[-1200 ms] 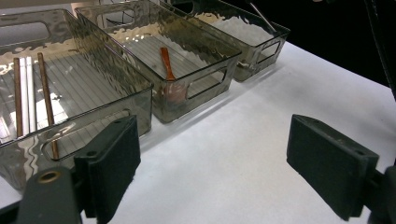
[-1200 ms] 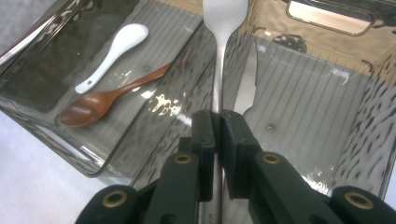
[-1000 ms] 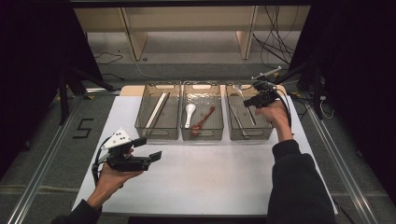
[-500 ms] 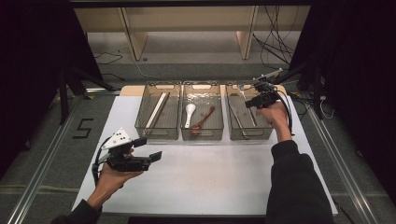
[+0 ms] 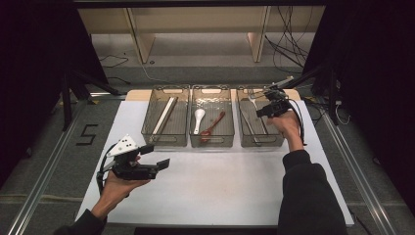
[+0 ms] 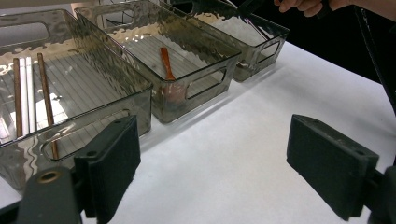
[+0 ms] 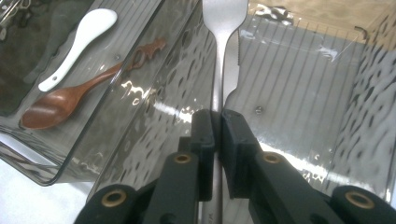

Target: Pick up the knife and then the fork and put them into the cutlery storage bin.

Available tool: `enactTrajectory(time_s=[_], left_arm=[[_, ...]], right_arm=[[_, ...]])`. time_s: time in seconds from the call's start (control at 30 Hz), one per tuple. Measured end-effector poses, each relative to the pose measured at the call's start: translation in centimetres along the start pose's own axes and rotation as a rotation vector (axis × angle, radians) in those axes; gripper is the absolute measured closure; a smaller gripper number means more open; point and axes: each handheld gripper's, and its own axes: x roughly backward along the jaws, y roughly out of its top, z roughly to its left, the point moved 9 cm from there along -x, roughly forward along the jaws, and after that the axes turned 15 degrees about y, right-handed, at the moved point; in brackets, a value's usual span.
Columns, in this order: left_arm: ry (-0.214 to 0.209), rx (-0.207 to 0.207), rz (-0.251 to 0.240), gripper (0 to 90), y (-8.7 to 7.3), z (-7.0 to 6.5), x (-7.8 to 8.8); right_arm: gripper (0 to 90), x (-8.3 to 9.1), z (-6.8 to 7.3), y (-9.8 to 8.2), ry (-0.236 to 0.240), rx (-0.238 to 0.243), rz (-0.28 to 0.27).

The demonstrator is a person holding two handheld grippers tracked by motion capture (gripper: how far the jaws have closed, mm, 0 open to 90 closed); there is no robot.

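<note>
From the high view, three clear smoked-plastic bins are sitting side by side at the far edge of a white table (image 5: pixel 220 191). The right gripper (image 5: pixel 268 105) is hanging over the right bin (image 5: pixel 259 142), held by the person's right hand (image 5: pixel 286 125); from up here you can't really make out what it's pinching. The left gripper (image 5: pixel 154 156) is idling over bare table near the front left, jaws sitting wide apart with nothing in them. The left bin (image 5: pixel 166 139) is holding chopsticks (image 5: pixel 164 115), and the middle bin (image 5: pixel 211 142) has a white spoon (image 5: pixel 198 119) and a wooden spoon (image 5: pixel 212 128) lying next to each other.

The left gripper view is looking along the table at a low angle: its two black pads are standing far apart over white tabletop, nothing between them. You're getting the bins from the side here, with brown chopsticks (image 6: pixel 44 93) in the nearest one and the wooden spoon (image 6: pixel 167 65) in the next.

The right gripper view is giving the detail the overhead shot is missing: the jaws are clamping tight on the handle of a metal fork (image 7: pixel 223 28), which is pointing away above the right bin (image 7: pixel 299 93), with a knife (image 7: pixel 232 70) lying just beside it on the floor. The two spoons are showing through the neighbouring bin's wall, white spoon (image 7: pixel 77 44) above wooden spoon (image 7: pixel 70 105).
</note>
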Motion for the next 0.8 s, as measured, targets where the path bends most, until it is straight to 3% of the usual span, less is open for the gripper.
enactTrajectory(time_s=[0.5,0.8], left_arm=[[0.002,0.001,0.002,16.8,0.0,0.1,0.0],[0.0,-0.001,0.002,16.8,0.0,0.0,0.0]], right_arm=[[82.7,-1.2,-0.1,-0.8,0.002,-0.031,0.031],[76.6,-0.7,1.0,-0.3,0.035,0.009,0.02]])
